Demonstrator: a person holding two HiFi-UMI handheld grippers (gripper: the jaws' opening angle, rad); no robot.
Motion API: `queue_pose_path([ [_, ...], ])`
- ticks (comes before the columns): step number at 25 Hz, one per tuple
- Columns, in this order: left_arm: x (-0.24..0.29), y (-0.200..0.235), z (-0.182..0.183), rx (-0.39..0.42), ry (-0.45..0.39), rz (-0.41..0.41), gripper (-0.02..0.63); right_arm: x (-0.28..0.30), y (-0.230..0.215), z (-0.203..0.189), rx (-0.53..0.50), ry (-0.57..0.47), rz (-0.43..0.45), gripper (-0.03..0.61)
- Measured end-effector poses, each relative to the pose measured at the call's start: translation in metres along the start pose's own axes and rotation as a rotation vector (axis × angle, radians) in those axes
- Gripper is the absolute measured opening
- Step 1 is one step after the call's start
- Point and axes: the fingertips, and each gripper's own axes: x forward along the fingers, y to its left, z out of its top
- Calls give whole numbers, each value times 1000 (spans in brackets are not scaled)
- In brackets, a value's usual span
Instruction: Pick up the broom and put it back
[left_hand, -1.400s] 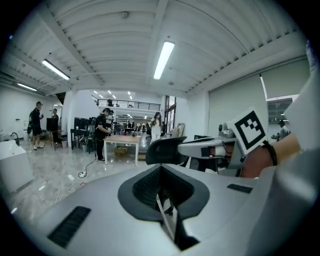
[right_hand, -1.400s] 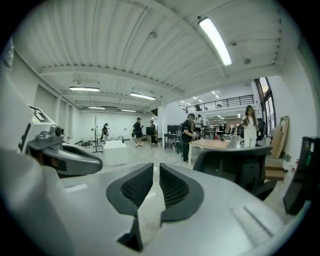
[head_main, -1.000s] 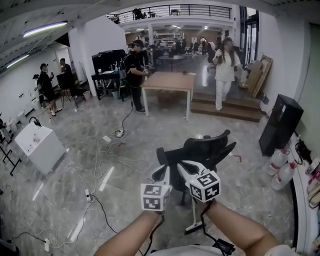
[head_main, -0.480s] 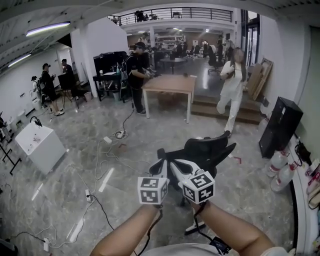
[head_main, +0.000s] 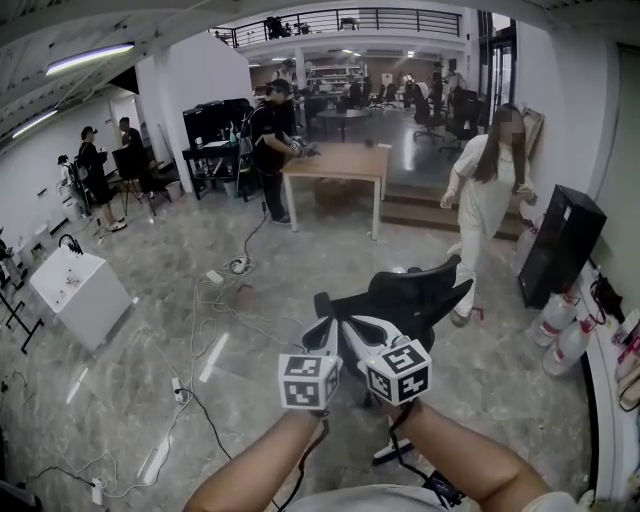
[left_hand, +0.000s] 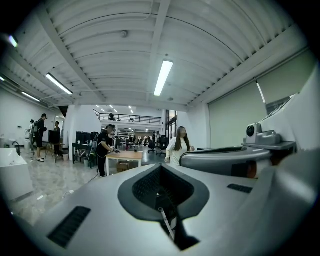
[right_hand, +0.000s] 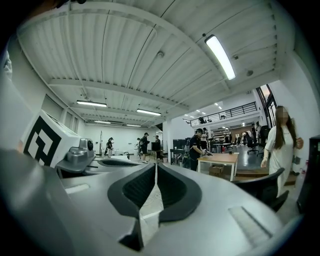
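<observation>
Left gripper (head_main: 323, 336): jaws closed pad to pad, nothing between them.
Right gripper (head_main: 352, 328): jaws closed to a thin slit, nothing gripped; tips just beside the left gripper's.
Broom: cannot pick it out in any view. A white upright pole (head_main: 388, 430) on a flat foot stands below the right gripper; cannot tell what it is.
Markings: black-and-white square patterns on each marker cube (head_main: 308, 381).
Head view only: floor cables (head_main: 215, 315), white box (head_main: 78, 290).
Gripper views only: each shows the other gripper alongside.
All views: person in white (head_main: 488, 190), wooden table (head_main: 338, 160).
Black office chair (head_main: 412, 292): just beyond the grippers.
</observation>
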Motion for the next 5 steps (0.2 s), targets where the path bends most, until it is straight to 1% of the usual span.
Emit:
queue_pose_path([
  [5, 5, -5, -5, 1, 0, -14, 5, -1, -7, -8, 4, 7, -12, 17],
])
